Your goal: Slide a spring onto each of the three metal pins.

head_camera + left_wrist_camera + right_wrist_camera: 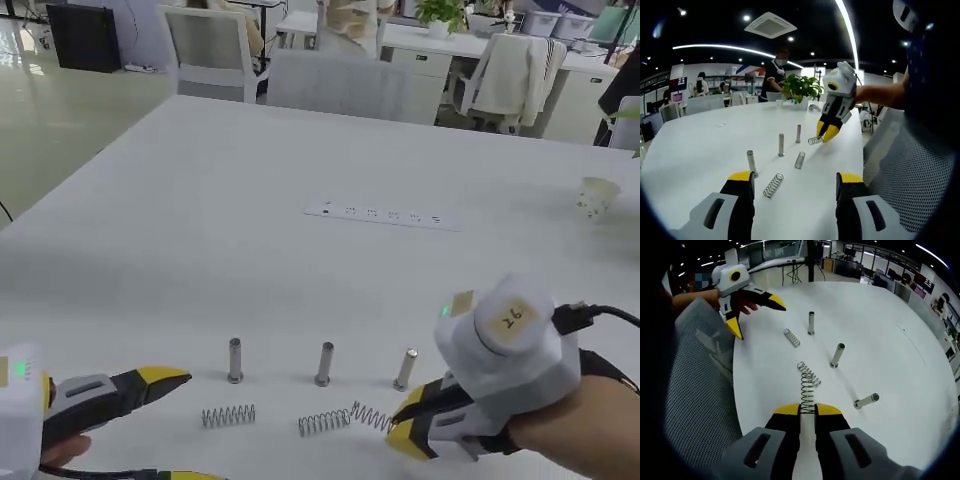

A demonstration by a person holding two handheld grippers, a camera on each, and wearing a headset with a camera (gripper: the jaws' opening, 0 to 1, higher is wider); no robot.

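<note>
My right gripper [808, 409] pinches a coiled steel spring [807, 387] (two loose springs [228, 415] lie near three upright metal pins [325, 363]); my left gripper [795, 177] hangs spread wide.

A white table [200, 200] is seen, with a power strip [382, 214] set into its middle and a paper cup [597, 197] placed toward its far right. A left pin [235, 360], middle pin [325, 364] and right pin [406, 369] are stood on end in a row. A first spring [228, 415] and second spring [324, 422] are laid flat just before them. A third spring [370, 416] is held beside the second.
</note>
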